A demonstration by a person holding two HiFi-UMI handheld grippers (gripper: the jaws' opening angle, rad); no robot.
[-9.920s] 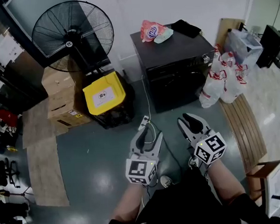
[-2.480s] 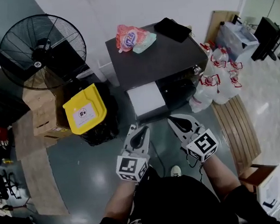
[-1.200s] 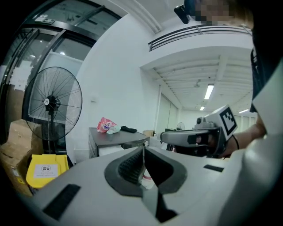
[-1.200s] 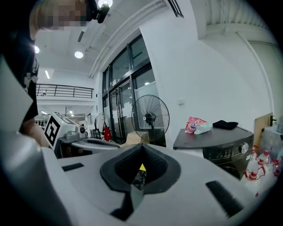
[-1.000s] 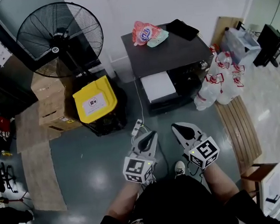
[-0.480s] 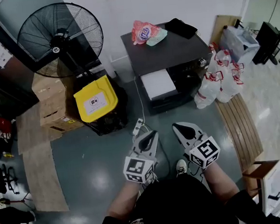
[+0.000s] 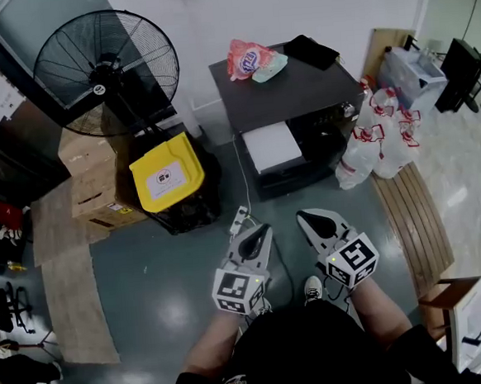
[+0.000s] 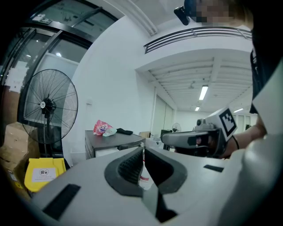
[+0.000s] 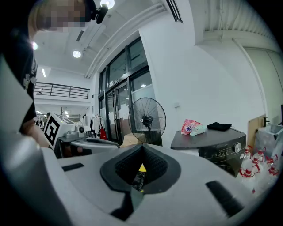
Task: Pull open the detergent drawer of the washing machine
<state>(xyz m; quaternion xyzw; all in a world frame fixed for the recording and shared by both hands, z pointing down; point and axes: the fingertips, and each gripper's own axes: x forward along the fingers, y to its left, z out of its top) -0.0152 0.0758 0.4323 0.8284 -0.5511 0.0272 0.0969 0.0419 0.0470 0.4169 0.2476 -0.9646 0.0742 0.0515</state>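
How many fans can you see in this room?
2: a big black round floor fan stands left of the dark washing machine; a small pedestal fan stands far off down the hall. Others may be hidden.

Left tool (image 7: 261, 228), right tool (image 7: 304, 216): jaws together.

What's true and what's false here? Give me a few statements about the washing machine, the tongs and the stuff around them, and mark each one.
1. The detergent drawer of the washing machine is pulled out. True.
2. The left tongs grip the drawer. False: they are shut on nothing, well short of the machine.
3. A pink packet lies on top of the machine. True.
4. In the head view, the yellow-lidded bin stands to the right of the machine. False: it stands to the left, below the fan.
5. The right tongs are wide open. False: they are shut and empty.
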